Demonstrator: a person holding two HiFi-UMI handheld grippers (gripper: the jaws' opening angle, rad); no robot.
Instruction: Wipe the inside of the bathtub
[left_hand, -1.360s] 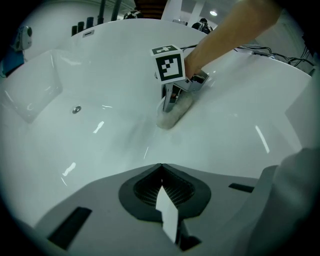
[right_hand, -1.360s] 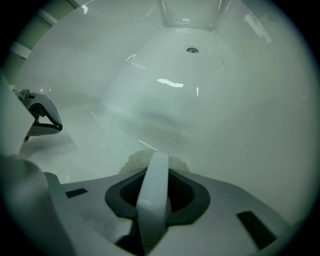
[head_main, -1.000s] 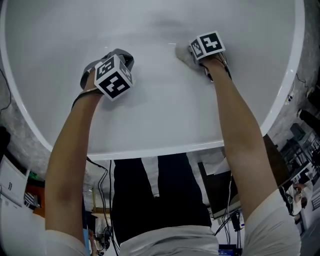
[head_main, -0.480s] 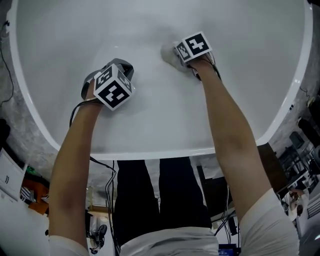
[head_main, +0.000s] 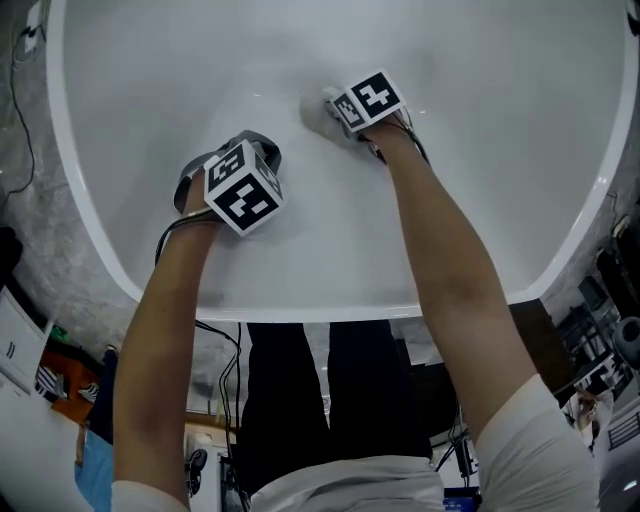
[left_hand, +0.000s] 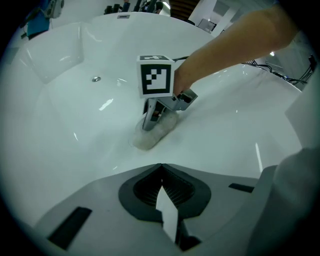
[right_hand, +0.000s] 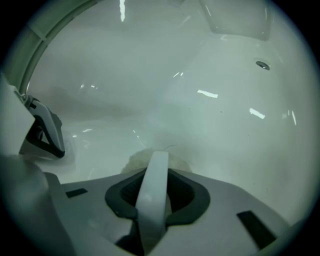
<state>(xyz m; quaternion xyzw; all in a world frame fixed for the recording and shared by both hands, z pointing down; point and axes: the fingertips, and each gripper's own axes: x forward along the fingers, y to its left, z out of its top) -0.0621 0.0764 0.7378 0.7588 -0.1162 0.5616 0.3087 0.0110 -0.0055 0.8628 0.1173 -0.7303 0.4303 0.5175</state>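
Head view: the pale cloth (head_main: 320, 112) sat pressed on the white floor of the bathtub (head_main: 330, 292), toward 12 o'clock from the picture's centre. It was a soft wad, perhaps a rag or a sponge; the glare made that hard to call. The right gripper (head_main: 335, 110) was clenched on it, jaws closed over the wad, its marker cube up top. In the left gripper view, the cloth bulged out under that gripper's tips against the tub floor, with the drain (left_hand: 95, 79) off at 10 o'clock. The left gripper (head_main: 250, 150) sat at 8 o'clock from the right one, apart from it, jaws closed together with nothing between them. Both bare forearms reached in over the near rim at 6 o'clock.
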